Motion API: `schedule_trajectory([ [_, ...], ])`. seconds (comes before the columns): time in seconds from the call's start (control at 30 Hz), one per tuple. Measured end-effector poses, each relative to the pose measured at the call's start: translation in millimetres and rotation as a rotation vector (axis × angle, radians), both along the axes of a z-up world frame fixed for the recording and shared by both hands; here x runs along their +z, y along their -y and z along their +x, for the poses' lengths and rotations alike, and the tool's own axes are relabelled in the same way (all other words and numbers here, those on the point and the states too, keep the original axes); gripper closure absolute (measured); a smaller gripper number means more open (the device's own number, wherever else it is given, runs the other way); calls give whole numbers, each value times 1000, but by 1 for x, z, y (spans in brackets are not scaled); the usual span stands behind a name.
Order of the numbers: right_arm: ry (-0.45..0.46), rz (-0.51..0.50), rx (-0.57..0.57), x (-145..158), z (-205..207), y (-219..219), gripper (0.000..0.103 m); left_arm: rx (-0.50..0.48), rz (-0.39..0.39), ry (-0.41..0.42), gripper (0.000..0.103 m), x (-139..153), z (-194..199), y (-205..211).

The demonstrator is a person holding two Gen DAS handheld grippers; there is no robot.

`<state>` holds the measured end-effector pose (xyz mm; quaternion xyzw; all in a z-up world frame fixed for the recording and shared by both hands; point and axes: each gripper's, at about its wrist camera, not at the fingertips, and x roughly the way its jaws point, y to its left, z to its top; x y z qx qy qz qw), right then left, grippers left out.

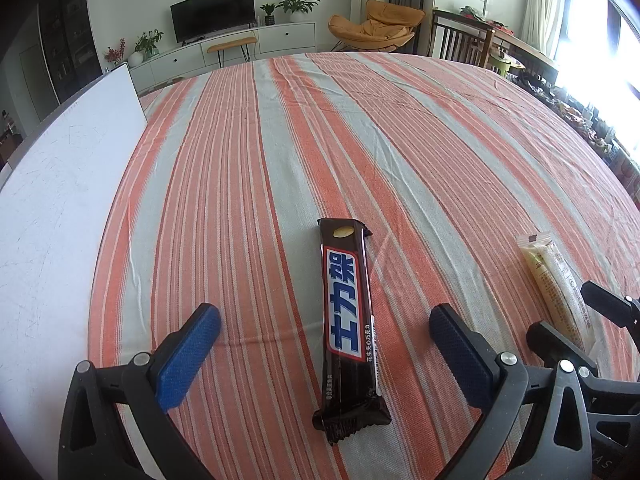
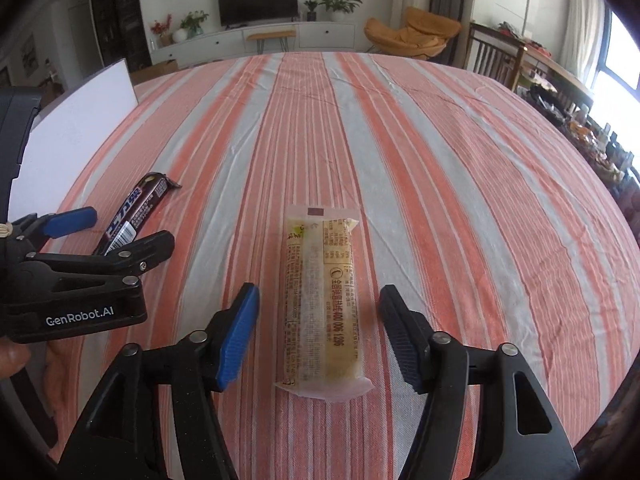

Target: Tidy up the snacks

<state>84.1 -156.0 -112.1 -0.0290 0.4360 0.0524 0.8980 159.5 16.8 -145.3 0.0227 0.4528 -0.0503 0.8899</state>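
Two snacks lie side by side on the striped orange-and-grey cloth of the bench (image 1: pixel 400 140): a dark brown chocolate bar wrapper (image 1: pixel 348 320) between the gaping left gripper (image 1: pixel 324 332), a pale yellow packet (image 2: pixel 322 304) between the right gripper's (image 2: pixel 318 336) spread jaws; neither is gripped, so sorting looks barely begun

Far cloth (image 2: pixel 400 120) clear; white board (image 1: pixel 60 200) blocks left edge.

We see a striped orange-and-grey tablecloth (image 1: pixel 400 140) beside a white board (image 1: pixel 60 184); beyond stand a dark television (image 2: pixel 258 2) on a white cabinet (image 2: pixel 320 36), potted plants (image 2: pixel 340 0), an orange lounge chair (image 2: pixel 408 36) and, perhaps, a cluttered sideboard (image 2: pixel 600 148).
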Motion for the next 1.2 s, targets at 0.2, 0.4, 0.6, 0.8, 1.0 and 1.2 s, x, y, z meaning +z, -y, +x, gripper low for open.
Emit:
schedule_trajectory([
  [0.2, 10, 4, -13, -1, 1, -1, 18, 0, 0, 0, 0, 0, 0, 0],
  [0.4, 13, 8, -9, -1, -2, 2, 17, 0, 0, 0, 0, 0, 0, 0],
  [0.6, 14, 6, -10, -1, -3, 2, 17, 0, 0, 0, 0, 0, 0, 0],
  [0.8, 14, 7, -10, -1, -3, 2, 17, 0, 0, 0, 0, 0, 0, 0],
  [1.0, 15, 13, -9, 0, -4, 2, 17, -1, -6, -1, 0, 0, 1, -1],
  [1.2, 48, 333, -11, 18, -10, 43, 17, -40, -88, -159, 0, 11, 9, -20],
])
